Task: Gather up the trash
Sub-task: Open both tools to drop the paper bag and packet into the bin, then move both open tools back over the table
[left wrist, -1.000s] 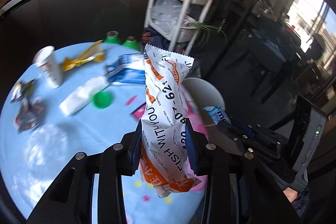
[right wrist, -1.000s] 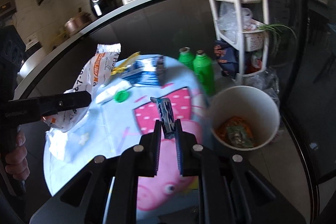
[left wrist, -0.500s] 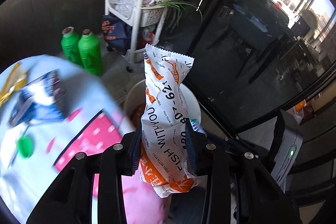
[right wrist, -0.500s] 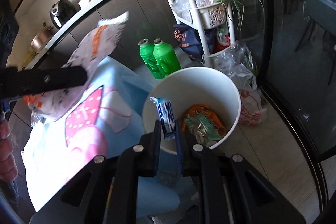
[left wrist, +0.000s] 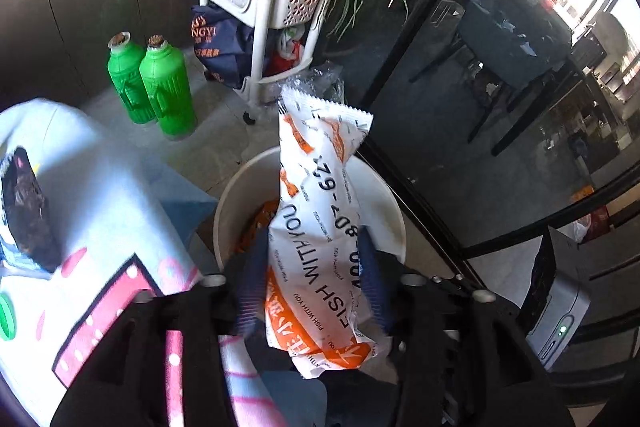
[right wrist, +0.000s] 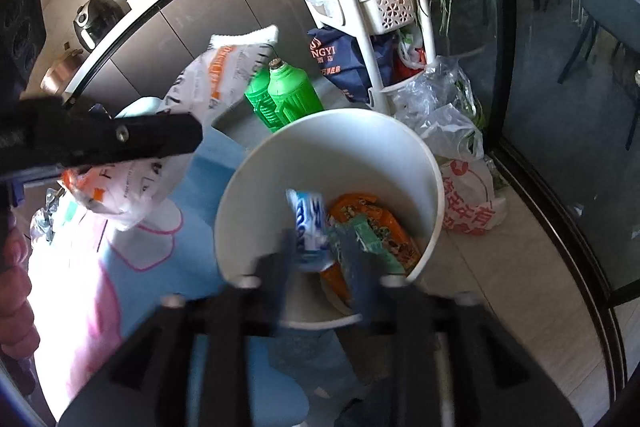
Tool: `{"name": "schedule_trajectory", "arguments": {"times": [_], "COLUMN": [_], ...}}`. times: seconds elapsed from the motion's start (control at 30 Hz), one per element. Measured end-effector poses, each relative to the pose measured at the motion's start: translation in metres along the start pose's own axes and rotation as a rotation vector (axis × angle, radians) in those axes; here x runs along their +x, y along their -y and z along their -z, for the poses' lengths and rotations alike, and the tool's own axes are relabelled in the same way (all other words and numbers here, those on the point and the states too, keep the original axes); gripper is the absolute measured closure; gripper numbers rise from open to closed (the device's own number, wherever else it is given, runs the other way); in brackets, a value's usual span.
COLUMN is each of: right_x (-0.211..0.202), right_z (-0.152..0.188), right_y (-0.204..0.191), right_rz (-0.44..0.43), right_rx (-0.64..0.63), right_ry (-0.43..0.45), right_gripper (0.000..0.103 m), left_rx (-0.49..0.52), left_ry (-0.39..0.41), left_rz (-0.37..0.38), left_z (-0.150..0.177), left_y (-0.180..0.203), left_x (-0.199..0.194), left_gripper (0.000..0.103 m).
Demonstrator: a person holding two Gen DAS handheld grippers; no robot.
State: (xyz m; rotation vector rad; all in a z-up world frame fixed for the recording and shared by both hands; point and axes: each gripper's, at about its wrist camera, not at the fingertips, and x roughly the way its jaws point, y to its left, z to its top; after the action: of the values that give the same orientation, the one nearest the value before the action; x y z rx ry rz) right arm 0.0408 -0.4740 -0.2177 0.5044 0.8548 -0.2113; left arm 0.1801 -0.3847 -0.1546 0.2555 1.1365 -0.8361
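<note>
A white and orange snack wrapper (left wrist: 316,227) stands upright between the fingers of my left gripper (left wrist: 312,287). Its jaws are opening and the blurred pads have come off the wrapper's sides. Below it is the white round bin (left wrist: 236,195). In the right wrist view, a small blue and white wrapper (right wrist: 306,223) sits between the fingers of my right gripper (right wrist: 320,259) over the bin (right wrist: 424,163). These jaws are opening too, with a gap on the wrapper's right side. Orange and green packets (right wrist: 372,223) lie in the bin.
The table's blue cloth with a pink pattern (left wrist: 100,227) lies left of the bin, with a dark wrapper (left wrist: 24,211) and a green cap (left wrist: 5,315) on it. Two green bottles (left wrist: 160,91), a white shelf trolley (left wrist: 272,7), plastic bags (right wrist: 452,131) and a glass door (left wrist: 460,107) stand behind.
Both grippers have moved from above the table to over the bin and sunk lower. Both pairs of jaws, shut on their wrappers before, have spread apart.
</note>
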Motion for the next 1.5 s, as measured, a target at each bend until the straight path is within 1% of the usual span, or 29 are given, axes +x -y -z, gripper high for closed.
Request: {"name": "schedule_trajectory", "arguments": {"times": [0.03,0.07,0.1,0.13,0.23,0.27,0.3,0.33,0.43,0.53,0.73,0.87,0.97,1.07,1.13,1.27,1.37,1.5], "right_x": [0.000,0.000,0.001,0.001,-0.001,-0.002,-0.003,-0.004,-0.007,-0.011,-0.039,-0.063,-0.078,-0.095,-0.102,-0.116,-0.123,-0.129], "right_z": [0.000,0.000,0.001,0.002,0.003,0.004,0.005,0.005,0.005,0.002,-0.005,-0.007,-0.006,-0.002,0.002,0.010,0.017,0.028], "right_y": [0.000,0.000,0.000,0.000,0.001,0.001,0.001,0.000,-0.004,-0.008,-0.023,-0.039,-0.052,-0.074,-0.087,-0.117,-0.140,-0.175], "right_rz": [0.002,-0.003,-0.005,0.001,0.007,0.006,0.005,0.000,0.004,0.000,-0.002,-0.010,-0.014,-0.011,-0.013,-0.023,-0.032,-0.046], "right_rx": [-0.009,-0.019,-0.031,-0.039,-0.048,-0.048,-0.049,-0.053,-0.069,-0.071,-0.090,-0.122,-0.140,-0.173,-0.196,-0.247,-0.278,-0.329], "right_ry": [0.012,0.014,0.011,0.014,0.037,0.039,0.041,0.046,0.047,0.048,0.089,0.116,0.125,0.132,0.136,0.133,0.133,0.127], "right_gripper": [0.053,0.053,0.049,0.040,0.021,0.017,0.009,0.003,0.003,0.003,0.003,0.003,0.003,0.003,0.003,0.003,0.003,0.003], "left_rx": [-0.002,-0.003,-0.003,-0.008,-0.041,-0.050,-0.058,-0.067,-0.079,-0.068,-0.072,-0.099,-0.107,-0.097,-0.110,-0.176,-0.255,-0.341], "left_ry": [0.030,0.060,0.083,0.091,0.089,0.090,0.088,0.083,0.072,0.080,0.145,0.192,0.217,0.206,0.211,0.243,0.260,0.262], "left_rz": [-0.038,-0.068,-0.088,-0.096,-0.102,-0.113,-0.122,-0.127,-0.131,-0.142,-0.144,-0.152,-0.165,-0.212,-0.230,-0.260,-0.268,-0.284], "left_z": [-0.001,0.001,0.002,0.001,-0.001,-0.001,-0.002,-0.001,-0.001,0.001,0.006,0.021,0.041,0.063,0.077,0.119,0.153,0.195], "left_y": [0.000,0.000,0.000,-0.001,-0.008,-0.011,-0.013,-0.014,-0.016,-0.015,-0.014,-0.021,-0.031,-0.045,-0.054,-0.081,-0.106,-0.136], "left_x": [-0.003,-0.007,-0.011,-0.012,-0.013,-0.013,-0.013,-0.013,-0.014,-0.022,-0.062,-0.100,-0.128,-0.150,-0.164,-0.200,-0.221,-0.240], "left_gripper": [0.029,0.020,0.018,0.013,0.009,0.008,0.008,0.008,0.008,0.008,0.008,0.008,0.008,0.008,0.008,0.008,0.008,0.008]}}
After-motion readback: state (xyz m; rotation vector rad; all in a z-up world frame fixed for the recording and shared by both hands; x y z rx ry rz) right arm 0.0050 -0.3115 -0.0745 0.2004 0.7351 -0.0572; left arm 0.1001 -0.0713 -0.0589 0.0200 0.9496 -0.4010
